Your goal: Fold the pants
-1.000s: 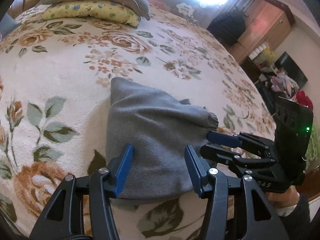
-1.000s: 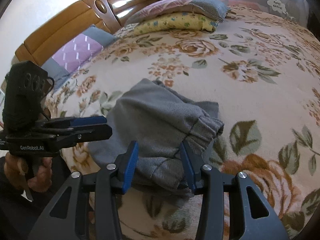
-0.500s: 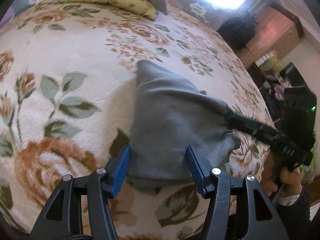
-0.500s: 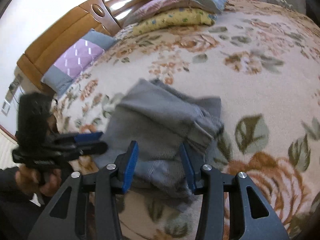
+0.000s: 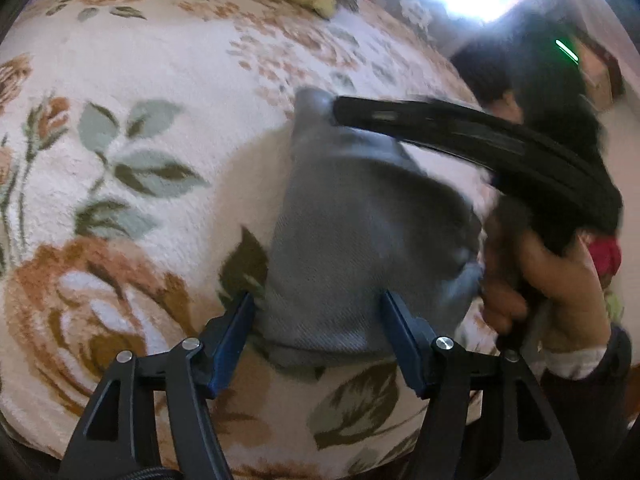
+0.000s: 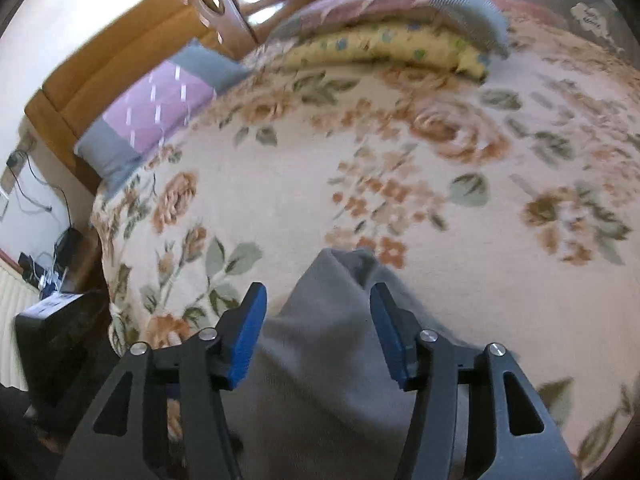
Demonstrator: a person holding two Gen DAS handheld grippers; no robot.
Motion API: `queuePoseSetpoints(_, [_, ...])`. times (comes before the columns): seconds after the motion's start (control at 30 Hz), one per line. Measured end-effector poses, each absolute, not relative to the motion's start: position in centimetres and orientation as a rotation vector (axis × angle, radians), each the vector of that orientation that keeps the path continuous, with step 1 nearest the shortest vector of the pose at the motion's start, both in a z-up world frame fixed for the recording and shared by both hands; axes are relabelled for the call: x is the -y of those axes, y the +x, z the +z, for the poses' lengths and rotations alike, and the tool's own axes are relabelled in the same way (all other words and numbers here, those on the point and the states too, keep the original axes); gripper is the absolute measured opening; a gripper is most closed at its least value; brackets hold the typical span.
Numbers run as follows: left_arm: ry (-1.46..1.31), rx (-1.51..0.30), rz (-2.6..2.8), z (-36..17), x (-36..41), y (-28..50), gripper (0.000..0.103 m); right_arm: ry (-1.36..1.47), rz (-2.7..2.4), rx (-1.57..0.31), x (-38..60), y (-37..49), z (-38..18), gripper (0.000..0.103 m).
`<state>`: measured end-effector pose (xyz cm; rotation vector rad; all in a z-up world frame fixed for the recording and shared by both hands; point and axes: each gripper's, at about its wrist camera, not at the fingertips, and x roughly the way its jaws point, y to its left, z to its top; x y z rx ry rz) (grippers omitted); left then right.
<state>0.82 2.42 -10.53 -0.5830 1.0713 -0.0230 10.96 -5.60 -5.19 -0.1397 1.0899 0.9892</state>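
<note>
**A:** Pants [image 5: 360,240] first: where do they sit against each set of jaws?

**B:** The left gripper [image 5: 318,336] has its jaws spread apart, and the near hem of the grey bundle lies between the blue pads without being pinched. The right gripper [image 6: 316,328] is likewise spread, its jaws parted above the far corner of the cloth, clamped on nothing I can see.

**A:** So how far along would you say the folding is?

**B:** Nearly done, by my judgement. The pants lie on the bed [image 5: 120,80] as a compact, layered packet, not spread out at length. What seems left is a smoothing or pressing pass, perhaps a last tuck of the ruffled edge on the side nearest the person's hand [image 5: 552,276].

**A:** And beyond the jaws?

**B:** Further out from the right jaws are the floral bedcover, a stack of pillows [image 6: 400,28] and a wooden headboard [image 6: 140,48].

**A:** What can't you make out?

**B:** Plenty. From the left wrist view, the right gripper streaks across the far end of the cloth in motion blur, so whether its tips touch the fabric is unclear. The underside layers are hidden, and the right wrist view cuts off the near part of the bundle below its own jaws.
</note>
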Motion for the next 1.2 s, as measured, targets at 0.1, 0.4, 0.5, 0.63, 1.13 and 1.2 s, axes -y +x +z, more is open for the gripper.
queuePoseSetpoints(0.1, [-0.485,-1.085,-0.014,-10.6,-1.1,0.9,0.066,-0.170,0.895,-1.114,5.2,11.8,-7.9,0.051])
queuePoseSetpoints(0.4, [-0.521,-1.044,-0.017,-8.8,-2.9,0.8,0.065,0.061,0.847,-1.039,11.3,12.4,-4.0,0.051])
queuePoseSetpoints(0.5, [-0.526,-1.024,0.006,-8.0,-3.7,1.4,0.065,0.104,0.788,-1.023,14.7,11.7,-2.9,0.058])
queuePoseSetpoints(0.63, [-0.551,-1.017,0.017,-7.8,-4.4,2.4,0.065,0.142,0.716,-1.041,18.6,10.6,-3.3,0.073])
queuePoseSetpoints(1.13, [-0.616,-1.066,-0.031,-9.9,-3.9,5.0,0.069,0.309,0.738,-1.191,20.9,7.5,-9.6,0.074])
queuePoseSetpoints(1.2, [-0.638,-1.083,-0.048,-10.6,-3.8,5.3,0.071,0.314,0.742,-1.197,20.5,7.7,-10.0,0.072])
